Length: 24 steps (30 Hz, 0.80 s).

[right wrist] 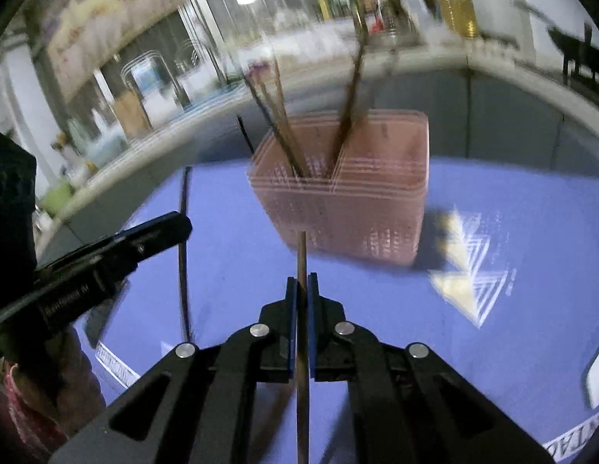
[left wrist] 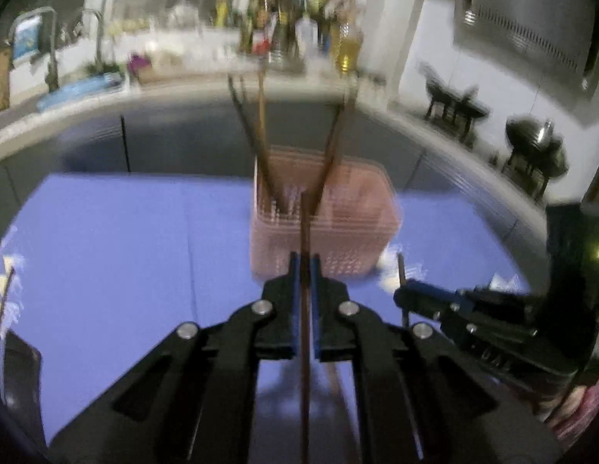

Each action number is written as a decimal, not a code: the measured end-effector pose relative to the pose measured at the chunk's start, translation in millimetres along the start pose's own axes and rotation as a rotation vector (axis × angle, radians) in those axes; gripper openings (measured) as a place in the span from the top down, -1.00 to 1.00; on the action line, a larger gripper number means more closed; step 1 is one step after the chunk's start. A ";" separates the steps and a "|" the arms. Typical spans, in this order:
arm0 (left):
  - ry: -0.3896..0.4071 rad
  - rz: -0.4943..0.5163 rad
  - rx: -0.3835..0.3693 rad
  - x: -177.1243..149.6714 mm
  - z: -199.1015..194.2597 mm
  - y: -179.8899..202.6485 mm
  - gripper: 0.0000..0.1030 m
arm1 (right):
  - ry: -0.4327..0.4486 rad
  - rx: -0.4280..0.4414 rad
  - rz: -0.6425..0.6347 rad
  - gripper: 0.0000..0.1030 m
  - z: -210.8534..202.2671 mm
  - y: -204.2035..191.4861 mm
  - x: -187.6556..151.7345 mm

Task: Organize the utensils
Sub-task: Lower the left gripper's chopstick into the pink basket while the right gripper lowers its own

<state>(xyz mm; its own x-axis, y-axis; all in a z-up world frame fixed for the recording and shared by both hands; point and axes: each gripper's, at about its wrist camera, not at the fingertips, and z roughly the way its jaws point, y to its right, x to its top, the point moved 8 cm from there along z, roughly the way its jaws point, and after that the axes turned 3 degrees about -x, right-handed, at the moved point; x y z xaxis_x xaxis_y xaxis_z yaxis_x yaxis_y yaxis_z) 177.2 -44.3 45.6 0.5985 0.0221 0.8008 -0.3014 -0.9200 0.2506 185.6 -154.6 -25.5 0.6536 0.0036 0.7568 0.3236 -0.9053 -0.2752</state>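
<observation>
1. Left wrist view: the left gripper (left wrist: pixel 304 270) is pinched tight on a thin brown chopstick (left wrist: pixel 304 224), a straight wooden rod running upright between its blue pads, its tip rising above them. The arms are matte black plastic with round silver rivets.
2. Ahead of it stands a pink basket (left wrist: pixel 338 232), boxy with rounded corners and perforated plastic walls, on a smooth blue mat (left wrist: pixel 125 251). Several more dark sticks (left wrist: pixel 261 147) lean out of it in a V. The picture is blurred, so their count is unclear.
3. Low on the right, the right gripper (left wrist: pixel 404 295) comes in side-on, closed on a short dark stick that stands upright above the mat.
4. Right wrist view: the right gripper (right wrist: pixel 302 290) is likewise clamped shut on a slim brown chopstick (right wrist: pixel 302 255) standing between its blue pads.
5. The basket (right wrist: pixel 376 216) sits just beyond on the mat (right wrist: pixel 512 193), with sticks (right wrist: pixel 284 127) fanning out of its open top. Pale triangle prints mark the mat beside it.
6. At the left, the left gripper (right wrist: pixel 185 224) reaches in, closed round a long dark stick (right wrist: pixel 183 270) held upright.
7. A pale curved counter (right wrist: pixel 415 58) crowded with bottles runs behind.
</observation>
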 end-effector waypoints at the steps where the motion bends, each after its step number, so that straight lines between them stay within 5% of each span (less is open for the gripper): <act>1: 0.036 -0.003 -0.003 11.9 -10.2 1.7 0.92 | 0.033 0.008 -0.002 0.90 -8.7 -2.2 10.4; 12: 0.348 0.020 0.004 158.1 -75.1 19.9 0.92 | 0.306 0.023 -0.027 0.90 -59.1 -22.3 164.2; 18: 0.342 0.023 0.033 187.3 -44.7 11.4 0.92 | 0.320 -0.011 -0.030 0.90 -37.2 -10.9 209.1; 24: 0.286 0.035 0.047 177.5 -10.6 0.3 0.92 | 0.270 -0.028 -0.029 0.90 -4.6 -0.1 195.8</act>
<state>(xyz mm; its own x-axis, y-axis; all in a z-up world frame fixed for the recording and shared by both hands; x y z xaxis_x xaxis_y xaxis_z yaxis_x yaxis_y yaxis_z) 275.5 -36.5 193.6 0.3529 0.0936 0.9310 -0.2797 -0.9389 0.2004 310.4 -155.7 125.5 0.4373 -0.0803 0.8957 0.3176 -0.9180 -0.2374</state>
